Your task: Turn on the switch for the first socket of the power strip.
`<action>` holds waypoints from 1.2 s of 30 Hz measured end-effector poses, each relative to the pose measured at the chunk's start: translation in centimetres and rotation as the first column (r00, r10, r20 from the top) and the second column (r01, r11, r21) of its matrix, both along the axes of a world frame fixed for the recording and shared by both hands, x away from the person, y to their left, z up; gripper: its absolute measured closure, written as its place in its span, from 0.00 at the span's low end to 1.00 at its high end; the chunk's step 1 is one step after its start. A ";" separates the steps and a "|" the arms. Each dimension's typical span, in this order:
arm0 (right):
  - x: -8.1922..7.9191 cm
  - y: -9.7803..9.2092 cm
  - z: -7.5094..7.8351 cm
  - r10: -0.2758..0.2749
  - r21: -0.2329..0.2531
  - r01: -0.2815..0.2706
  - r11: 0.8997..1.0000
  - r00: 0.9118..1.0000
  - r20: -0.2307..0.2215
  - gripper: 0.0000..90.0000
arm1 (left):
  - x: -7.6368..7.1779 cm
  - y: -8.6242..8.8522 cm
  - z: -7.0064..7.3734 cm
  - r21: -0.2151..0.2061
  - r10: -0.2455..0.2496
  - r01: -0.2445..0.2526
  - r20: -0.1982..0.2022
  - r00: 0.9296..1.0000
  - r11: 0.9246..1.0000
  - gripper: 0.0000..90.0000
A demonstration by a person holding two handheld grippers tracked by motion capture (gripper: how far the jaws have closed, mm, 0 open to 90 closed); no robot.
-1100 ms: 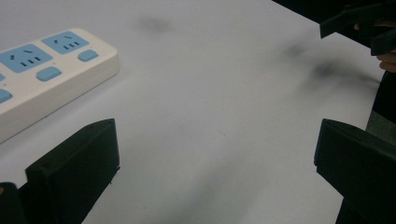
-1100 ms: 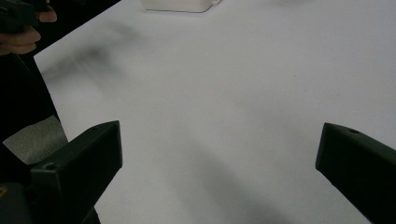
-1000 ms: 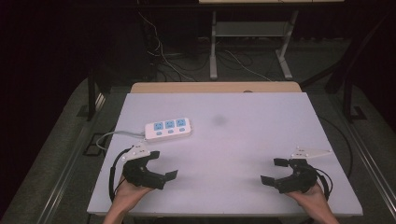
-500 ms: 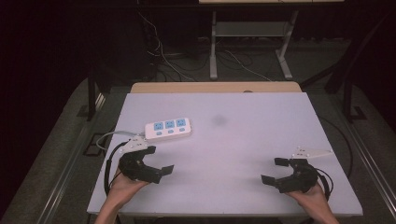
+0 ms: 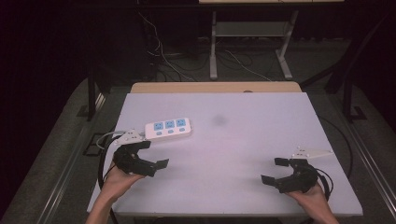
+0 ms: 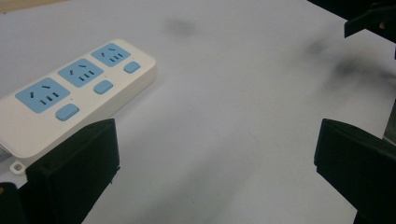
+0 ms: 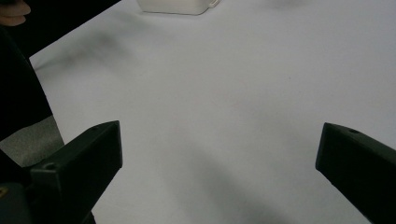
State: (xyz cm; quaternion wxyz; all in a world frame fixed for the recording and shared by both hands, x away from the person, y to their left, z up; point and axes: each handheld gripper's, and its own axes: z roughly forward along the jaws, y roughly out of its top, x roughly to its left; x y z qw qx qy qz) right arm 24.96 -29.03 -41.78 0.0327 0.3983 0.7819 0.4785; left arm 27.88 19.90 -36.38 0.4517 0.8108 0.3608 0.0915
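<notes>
I see a big white table in front of me. It is bare but for one thing and my two grippers.

The one thing is a white power strip with three blue sockets. It lies near the left edge of the table, about halfway back. Its long side runs mostly left to right, with the right end tipped a little toward the far edge. Its cord end points to the left edge.

My left gripper sits near the front left corner. Its jaws are wide apart and hold nothing. The power strip is just beyond it, a bit toward the far edge. In the left gripper view, the power strip lies right past the left jaw, close but not touching.

My right gripper sits near the front right corner. Its jaws are wide apart too, and empty. The power strip is well apart from it, across the table.

So I think my left gripper is the one to reach for the strip. It would need to go forward a little and close across the short side.
</notes>
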 end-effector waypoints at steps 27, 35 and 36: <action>0.0 -0.2 0.0 -0.004 -0.004 0.004 1.000 1.000 0.003 0.00 | 3.2 1.4 1.9 0.049 -0.001 0.002 -0.020 1.000 0.999 0.00; 0.0 -0.2 0.0 -0.003 -0.004 0.003 1.000 1.000 0.004 0.00 | 4.3 1.5 2.7 0.078 -0.007 0.008 -0.022 1.000 0.997 0.00; 0.0 -0.2 0.0 -0.002 -0.005 0.002 1.000 1.000 0.005 0.00 | 4.4 1.5 2.8 0.081 -0.005 0.007 -0.021 1.000 0.997 0.00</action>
